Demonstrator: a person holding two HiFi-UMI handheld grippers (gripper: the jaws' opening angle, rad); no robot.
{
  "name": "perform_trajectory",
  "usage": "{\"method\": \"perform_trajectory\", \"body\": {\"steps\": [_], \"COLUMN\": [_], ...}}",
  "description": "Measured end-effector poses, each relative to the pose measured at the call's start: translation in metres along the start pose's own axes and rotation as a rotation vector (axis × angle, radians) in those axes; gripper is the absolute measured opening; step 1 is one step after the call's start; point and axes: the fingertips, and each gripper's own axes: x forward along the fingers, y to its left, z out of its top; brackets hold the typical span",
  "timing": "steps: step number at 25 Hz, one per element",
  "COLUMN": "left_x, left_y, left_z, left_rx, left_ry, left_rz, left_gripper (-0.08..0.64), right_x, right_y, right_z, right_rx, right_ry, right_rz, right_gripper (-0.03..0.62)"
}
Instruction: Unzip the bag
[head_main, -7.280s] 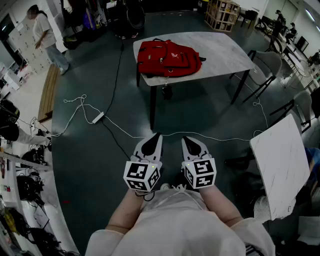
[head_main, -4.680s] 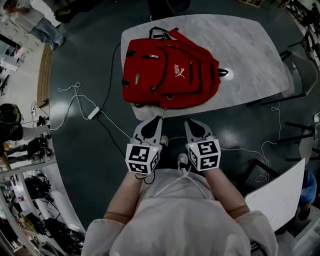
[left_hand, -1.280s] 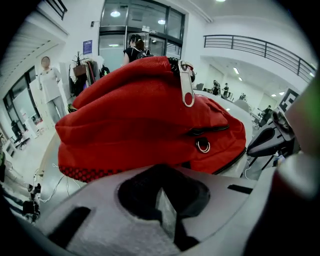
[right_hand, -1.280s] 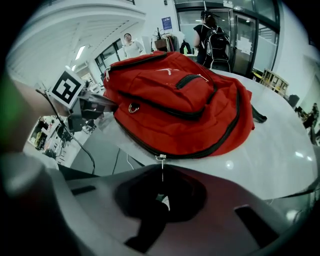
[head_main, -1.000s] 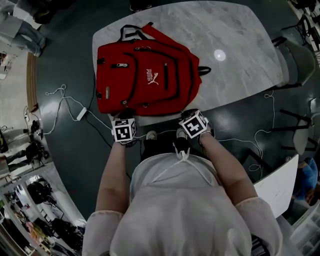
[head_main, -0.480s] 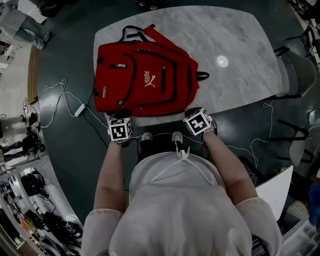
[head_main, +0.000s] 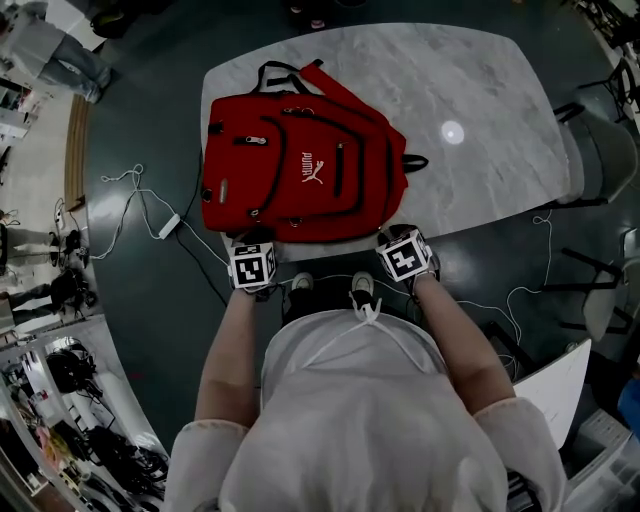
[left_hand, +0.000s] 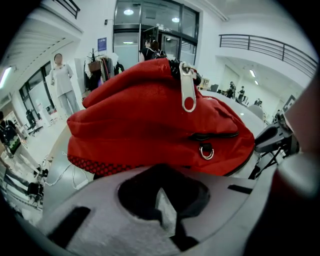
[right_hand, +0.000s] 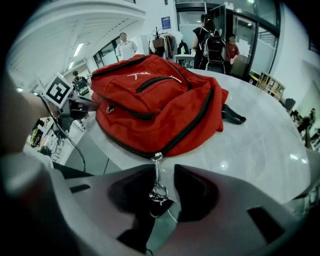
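Right gripper: fingers clenched on the zipper pull, metal ring pinched right between them. The pull runs straight up to the black zipper on the near edge of the red bag. Left gripper: fingers pressed together, nothing between them, just in front of the bag's near left corner. The bag lies flat on the marble desk, pockets up, straps at the far side.
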Motion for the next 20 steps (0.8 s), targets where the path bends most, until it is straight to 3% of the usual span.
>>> {"method": "perform_trajectory", "body": {"steps": [1,5,9,14,20], "left_x": [-0.004,-0.03,-0.061,-0.102,-0.164], "left_y": [-0.001,-0.009,-0.03,-0.066,-0.101], "left_z": [0.002,0.015,0.049,0.117,0.208], "left_rx": [-0.013,-0.061,-0.037,-0.007,0.057], "left_ry": [-0.012,-0.11,-0.246,-0.433,-0.675], "left_rz": [-0.009,-0.04,-0.104,-0.22,-0.335], "left_gripper": [0.02,0.02,0.02,0.02,0.02], "right_x": [-0.003,-0.02,-0.042,-0.08,-0.149], "right_y": [0.0,0.003,0.013,0.025,0.044], "right_z": [0.002,0.017,0.054,0.111,0.185], "right_rx": [0.026,0.17,0.23,0.239,0.159], "right_ry": [-0.02,-0.151,-0.275,-0.436,-0.707], "right_rz": [-0.01,-0.013,0.0,-0.009,-0.02], "right_gripper": [0.123,0.126,0.109,0.054,0.034]}}
